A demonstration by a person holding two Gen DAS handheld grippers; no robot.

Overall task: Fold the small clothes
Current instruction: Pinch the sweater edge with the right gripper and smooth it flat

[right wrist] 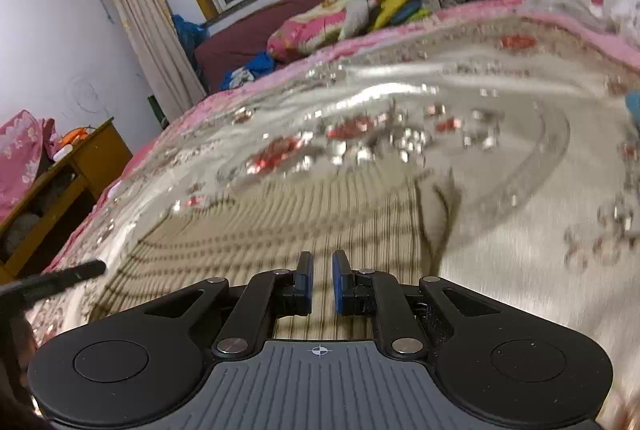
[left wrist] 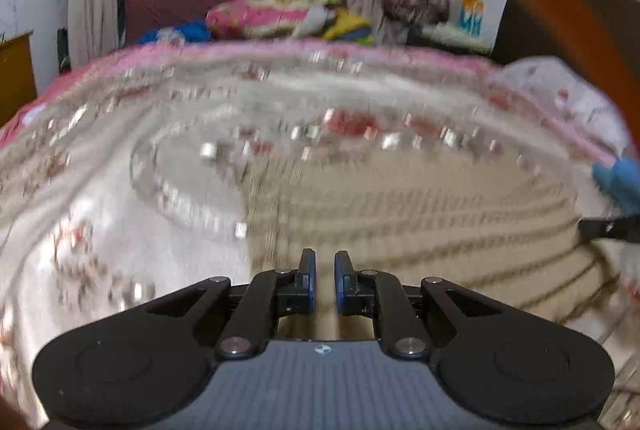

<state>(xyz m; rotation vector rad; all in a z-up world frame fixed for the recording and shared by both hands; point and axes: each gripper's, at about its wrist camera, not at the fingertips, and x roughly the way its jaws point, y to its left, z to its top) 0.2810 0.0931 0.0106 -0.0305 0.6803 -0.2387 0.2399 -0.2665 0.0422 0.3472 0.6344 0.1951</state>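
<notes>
A beige garment with thin dark stripes (left wrist: 420, 213) lies flat on the bed cover, blurred by motion. My left gripper (left wrist: 322, 258) hovers over its near left part, blue pads a narrow gap apart with nothing between them. In the right wrist view the same garment (right wrist: 280, 226) spreads ahead, a dark fold or seam (right wrist: 436, 213) at its right side. My right gripper (right wrist: 320, 258) sits above its near edge, pads slightly apart and holding nothing. A black finger of the right gripper (left wrist: 608, 228) shows at the far right, and a finger of the left gripper (right wrist: 60, 278) at the far left.
The bed cover (right wrist: 520, 262) is white and shiny with red flowers and a pink border. A pillow (left wrist: 560, 93) lies at the right. Folded bedding (right wrist: 316, 25) is piled on a maroon couch under the window. A wooden bedside table (right wrist: 80, 165) stands left of the bed. An orange strap (left wrist: 560, 9) crosses the upper right.
</notes>
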